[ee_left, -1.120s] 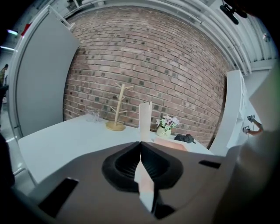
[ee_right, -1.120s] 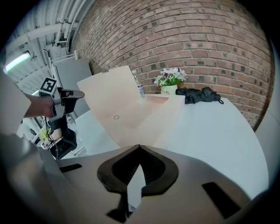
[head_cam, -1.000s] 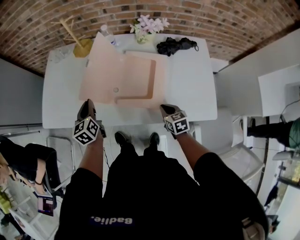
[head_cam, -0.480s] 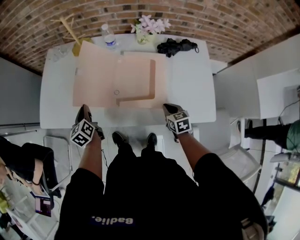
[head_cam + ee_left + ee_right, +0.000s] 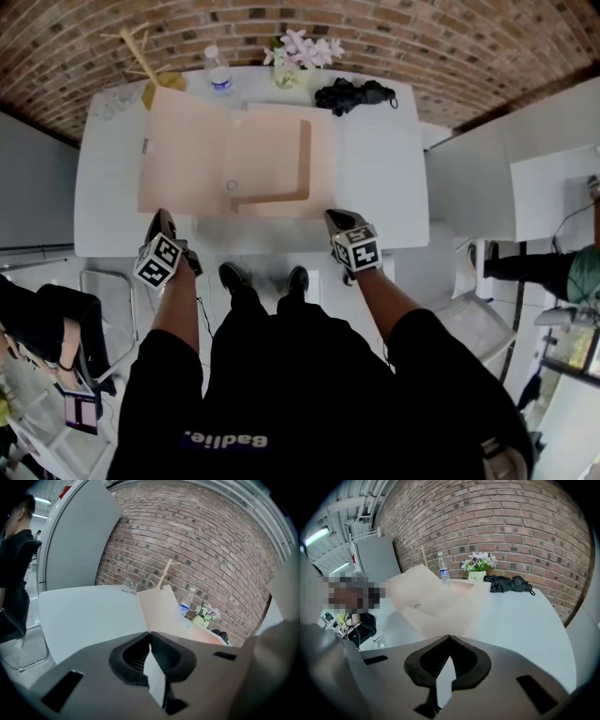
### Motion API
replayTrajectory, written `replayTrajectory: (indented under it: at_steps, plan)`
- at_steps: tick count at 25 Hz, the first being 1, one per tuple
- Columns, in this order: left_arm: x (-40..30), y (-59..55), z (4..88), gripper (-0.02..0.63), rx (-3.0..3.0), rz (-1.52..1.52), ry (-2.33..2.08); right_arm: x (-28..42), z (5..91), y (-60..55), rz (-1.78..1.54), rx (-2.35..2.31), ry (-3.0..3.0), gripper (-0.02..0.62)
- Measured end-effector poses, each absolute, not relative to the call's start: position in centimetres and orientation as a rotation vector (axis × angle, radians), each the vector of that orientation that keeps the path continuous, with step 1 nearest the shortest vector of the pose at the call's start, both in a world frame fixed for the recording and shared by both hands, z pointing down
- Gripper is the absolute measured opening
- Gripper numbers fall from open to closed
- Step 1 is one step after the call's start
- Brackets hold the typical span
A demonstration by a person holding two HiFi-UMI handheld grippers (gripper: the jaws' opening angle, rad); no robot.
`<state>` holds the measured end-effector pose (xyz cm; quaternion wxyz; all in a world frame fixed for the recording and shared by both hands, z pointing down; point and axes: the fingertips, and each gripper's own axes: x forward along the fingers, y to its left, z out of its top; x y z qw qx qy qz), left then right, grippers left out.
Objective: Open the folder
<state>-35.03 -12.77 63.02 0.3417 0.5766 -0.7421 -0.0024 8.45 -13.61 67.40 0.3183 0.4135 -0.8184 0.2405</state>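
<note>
White table (image 5: 384, 169): smooth, rounded corners. Pale pink folder (image 5: 272, 169) lies mid-table, thin stiff card, left cover (image 5: 183, 164) swung out leftward, darker L-shaped pocket rim inside. Opening looks done; next calls only for drawing clear. Left claw (image 5: 161, 216) and right claw (image 5: 334, 217) are both pressed together, empty, at the near edge. Small ring snap (image 5: 232, 186).

An open peach card folder (image 5: 234, 164) covers the left and middle of the white desk (image 5: 384, 178). The desk's whole right side is bare and gives wide passage from near edge to far edge. A narrow bare strip runs along the near edge, and a slim margin along the left edge. The far edge is crowded: a yellow wooden stand (image 5: 155, 84) at the far left corner, then a clear plastic water bottle (image 5: 218, 77), a small pot of pale flowers (image 5: 298, 54) and a crumpled black bundle (image 5: 354, 92).
</note>
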Motion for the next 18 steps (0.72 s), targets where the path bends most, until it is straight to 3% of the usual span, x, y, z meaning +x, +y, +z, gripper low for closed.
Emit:
replayTrajectory:
  at_steps: [18]
  plan:
    - [-36.7, -12.4, 67.2, 0.029, 1.415, 0.077, -1.882, 8.9, 67.3, -14.4, 0.618, 1.128, -2.114, 0.028]
